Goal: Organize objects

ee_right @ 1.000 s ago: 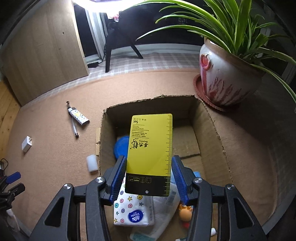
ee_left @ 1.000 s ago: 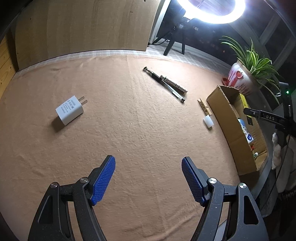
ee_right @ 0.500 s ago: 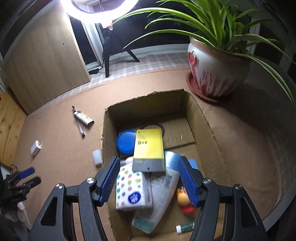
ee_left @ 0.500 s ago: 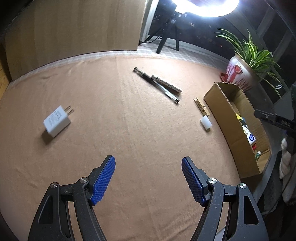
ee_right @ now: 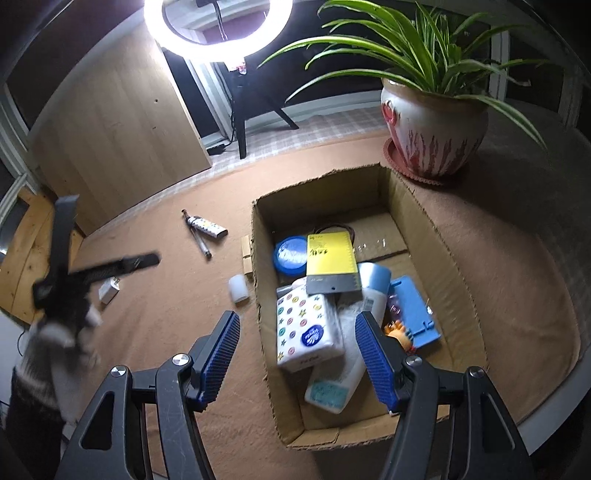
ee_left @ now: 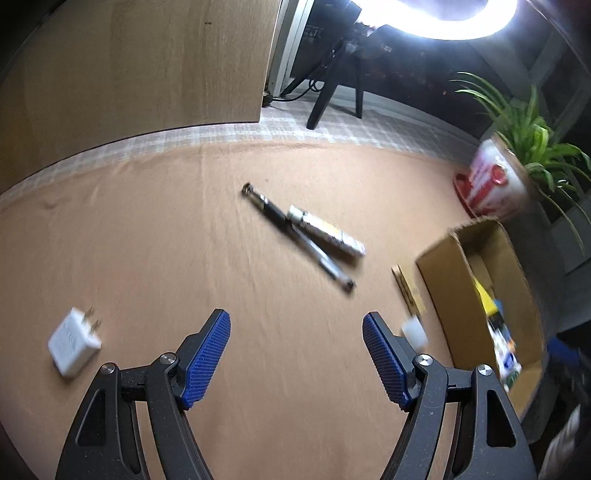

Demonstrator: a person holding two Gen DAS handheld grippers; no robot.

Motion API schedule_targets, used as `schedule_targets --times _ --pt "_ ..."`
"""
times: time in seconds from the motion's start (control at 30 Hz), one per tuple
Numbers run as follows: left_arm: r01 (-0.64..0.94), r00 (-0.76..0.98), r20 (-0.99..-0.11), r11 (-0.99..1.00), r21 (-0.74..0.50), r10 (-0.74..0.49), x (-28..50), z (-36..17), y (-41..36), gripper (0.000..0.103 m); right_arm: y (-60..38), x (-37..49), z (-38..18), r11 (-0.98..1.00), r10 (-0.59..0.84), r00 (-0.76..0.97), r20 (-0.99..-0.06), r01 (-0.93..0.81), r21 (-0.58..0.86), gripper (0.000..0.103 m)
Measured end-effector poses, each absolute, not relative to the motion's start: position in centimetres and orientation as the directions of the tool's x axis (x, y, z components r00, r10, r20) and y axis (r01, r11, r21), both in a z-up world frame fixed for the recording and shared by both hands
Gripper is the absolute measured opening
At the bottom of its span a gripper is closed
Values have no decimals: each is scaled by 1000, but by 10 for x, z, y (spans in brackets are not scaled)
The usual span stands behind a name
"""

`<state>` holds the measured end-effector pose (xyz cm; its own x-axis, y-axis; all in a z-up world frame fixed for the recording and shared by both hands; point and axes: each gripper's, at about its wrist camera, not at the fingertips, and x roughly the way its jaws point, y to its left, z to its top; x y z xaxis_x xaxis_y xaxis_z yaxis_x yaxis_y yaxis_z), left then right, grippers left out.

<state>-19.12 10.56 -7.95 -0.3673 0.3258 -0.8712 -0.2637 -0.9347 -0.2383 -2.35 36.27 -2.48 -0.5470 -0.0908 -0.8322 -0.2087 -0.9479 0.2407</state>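
Observation:
My left gripper point(ee_left: 296, 352) is open and empty above the tan cloth. Ahead of it lie a dark pen point(ee_left: 295, 236) and a patterned tube point(ee_left: 325, 230). A white charger plug point(ee_left: 74, 341) lies at its left. A wooden clothespin point(ee_left: 408, 288) and a small white cylinder point(ee_left: 413, 332) lie by the cardboard box point(ee_left: 447, 273). My right gripper point(ee_right: 297, 350) is open and empty above the box point(ee_right: 266, 295). A yellow card point(ee_right: 331, 260) lies inside it on a tissue pack point(ee_right: 304, 325) and other items.
A potted spider plant point(ee_right: 432, 122) stands behind the box on the right. A ring light point(ee_right: 218, 29) on a tripod and a wooden panel point(ee_right: 122, 122) stand at the back. The left gripper's blurred arm point(ee_right: 70, 273) shows at left in the right wrist view.
My right gripper opened and let go of the yellow card, which now lies in the box; the gripper pulled back and up. My left gripper swung toward the pen and tube.

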Motion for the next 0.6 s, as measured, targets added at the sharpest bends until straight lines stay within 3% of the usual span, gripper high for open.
schedule_targets --times 0.33,0.6 --pt "-169 -340 -894 -954 -248 292 -276 -95 133 77 365 -20 -33 -945 -90 -526 -846 -223 239 61" --pt "-168 -320 -925 -973 -157 205 -296 -119 159 77 378 -14 -32 -937 -79 -531 -844 -250 245 61"
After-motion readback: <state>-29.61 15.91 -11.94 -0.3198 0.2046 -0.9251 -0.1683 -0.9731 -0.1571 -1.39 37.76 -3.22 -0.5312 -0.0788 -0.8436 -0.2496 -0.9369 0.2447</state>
